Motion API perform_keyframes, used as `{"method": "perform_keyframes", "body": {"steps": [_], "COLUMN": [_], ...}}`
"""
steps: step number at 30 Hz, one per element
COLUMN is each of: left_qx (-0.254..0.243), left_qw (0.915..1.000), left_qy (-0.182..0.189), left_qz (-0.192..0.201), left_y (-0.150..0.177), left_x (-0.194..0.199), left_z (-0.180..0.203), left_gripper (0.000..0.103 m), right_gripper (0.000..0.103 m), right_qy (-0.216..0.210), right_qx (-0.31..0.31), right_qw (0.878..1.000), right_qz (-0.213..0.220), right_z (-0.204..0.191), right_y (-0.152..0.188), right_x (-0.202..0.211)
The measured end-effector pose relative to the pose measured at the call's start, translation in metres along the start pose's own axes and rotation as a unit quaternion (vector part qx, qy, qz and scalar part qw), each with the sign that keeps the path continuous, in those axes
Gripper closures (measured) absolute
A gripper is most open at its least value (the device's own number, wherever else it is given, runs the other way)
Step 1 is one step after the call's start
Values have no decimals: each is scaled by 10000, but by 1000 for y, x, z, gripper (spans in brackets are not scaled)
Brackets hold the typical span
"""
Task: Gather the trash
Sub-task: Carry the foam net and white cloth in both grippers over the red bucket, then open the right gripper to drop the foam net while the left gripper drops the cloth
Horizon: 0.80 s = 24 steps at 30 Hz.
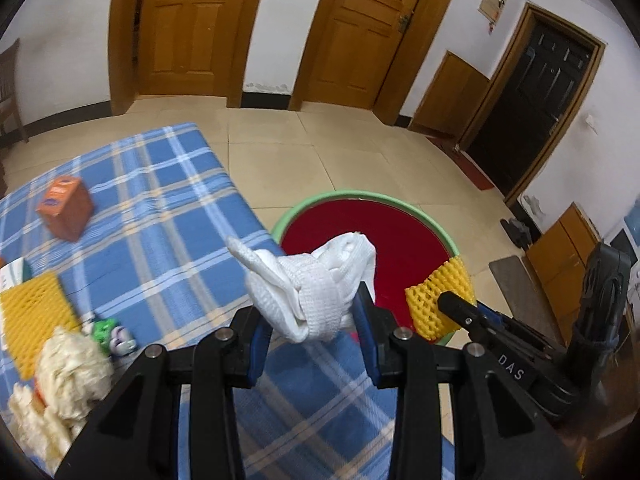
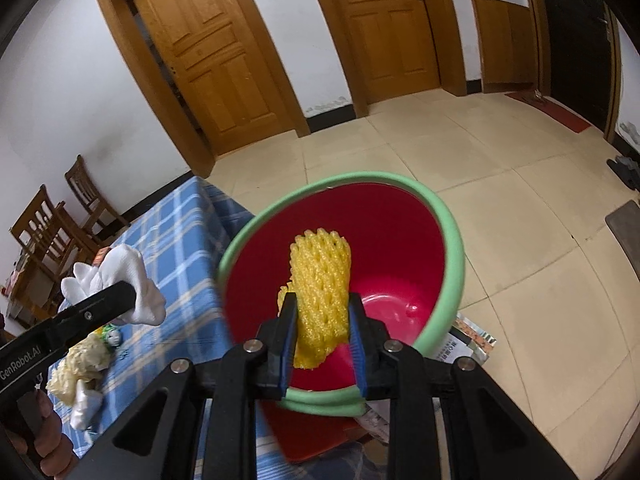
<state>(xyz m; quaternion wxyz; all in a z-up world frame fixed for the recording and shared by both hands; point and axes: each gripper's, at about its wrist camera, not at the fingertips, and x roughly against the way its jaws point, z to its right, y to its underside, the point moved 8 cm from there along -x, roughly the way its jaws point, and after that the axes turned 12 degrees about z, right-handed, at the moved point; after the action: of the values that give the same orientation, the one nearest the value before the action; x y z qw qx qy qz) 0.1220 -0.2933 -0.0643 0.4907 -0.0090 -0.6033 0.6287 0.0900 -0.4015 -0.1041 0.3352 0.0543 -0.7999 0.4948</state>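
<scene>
My left gripper (image 1: 310,318) is shut on a crumpled white foam net (image 1: 308,284), held near the table's right edge by the bin; it also shows in the right wrist view (image 2: 116,280). My right gripper (image 2: 322,324) is shut on a yellow foam net (image 2: 320,280), held over the mouth of the red bin with a green rim (image 2: 448,224). The bin (image 1: 312,204) stands on the floor beside the table. The yellow net also shows in the left wrist view (image 1: 438,296).
The blue plaid table (image 1: 168,208) holds an orange box (image 1: 64,206), another yellow foam net (image 1: 34,320), cream crumpled paper (image 1: 64,376) and a small green-and-white wrapper (image 1: 112,334). Wooden chairs (image 2: 52,220) stand beyond it. Packets (image 2: 468,340) lie on the tiled floor behind the bin.
</scene>
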Motion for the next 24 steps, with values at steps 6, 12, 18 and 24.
{"method": "perform_keyframes", "body": {"steps": [6,12,18,24], "left_qx": [-64,-95,-120,-154], "left_qw": [9998,9994,9989,9986], "left_qy": [-11,-49,-36,-40], "left_qz": [-181,-321,-441,-507], "left_y": [5,11,16,19], "left_x": [-23,-36,-46,-52], "left_z": [6,5,7,11], "left_gripper": [65,65,65,65], "right_gripper": [74,60,50,43], "right_qy": [46,44,32,30], "right_qx": [-184,-235,-328,-436], "right_qw": [9998,9997,9994,9990], "right_qz": [-99,-65,-92,-7], "right_z": [13,18,21,27], "right_y": [6,6,7,2], "right_x": [-13,-15,-16,-10]}}
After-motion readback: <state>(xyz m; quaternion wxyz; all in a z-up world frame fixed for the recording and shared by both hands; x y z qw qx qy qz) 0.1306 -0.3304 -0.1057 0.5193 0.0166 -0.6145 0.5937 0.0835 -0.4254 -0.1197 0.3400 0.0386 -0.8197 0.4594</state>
